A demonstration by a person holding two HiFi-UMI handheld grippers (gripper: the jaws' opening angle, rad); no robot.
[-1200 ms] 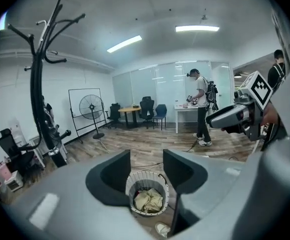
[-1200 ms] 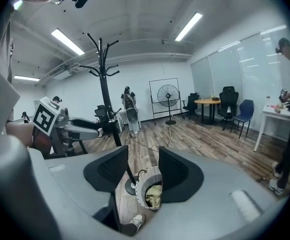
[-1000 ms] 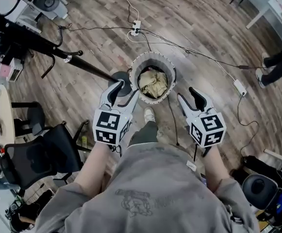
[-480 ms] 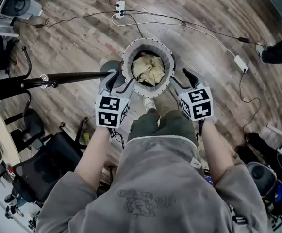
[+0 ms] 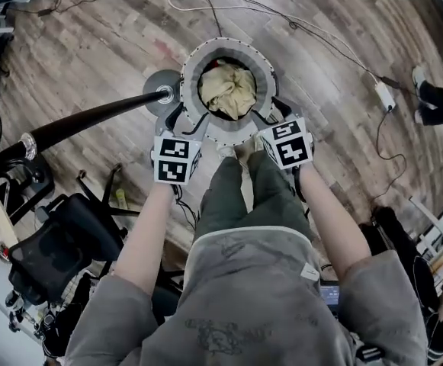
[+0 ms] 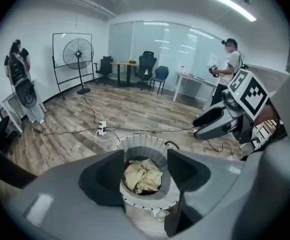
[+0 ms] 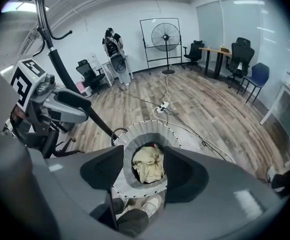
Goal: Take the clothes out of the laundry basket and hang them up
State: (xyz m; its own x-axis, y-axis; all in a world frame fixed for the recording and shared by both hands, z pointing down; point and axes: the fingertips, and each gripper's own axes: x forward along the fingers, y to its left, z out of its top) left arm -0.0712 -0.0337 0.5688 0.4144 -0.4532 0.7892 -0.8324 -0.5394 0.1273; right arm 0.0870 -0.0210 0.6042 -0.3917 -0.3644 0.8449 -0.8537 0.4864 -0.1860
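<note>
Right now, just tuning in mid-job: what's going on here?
A person holds a gripper in each hand over a round laundry basket standing on the floor. A crumpled yellowish cloth lies inside, untouched. The left gripper and right gripper hover at the basket's near rim, pointing down toward the cloth. Both have their jaws apart and grip nothing; the right jaws have just been opening. A black stand rises beside the basket.

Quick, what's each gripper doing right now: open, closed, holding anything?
Left gripper: open, nothing between its jaws.
Right gripper: open, its jaws have just been opening, nothing between them.
</note>
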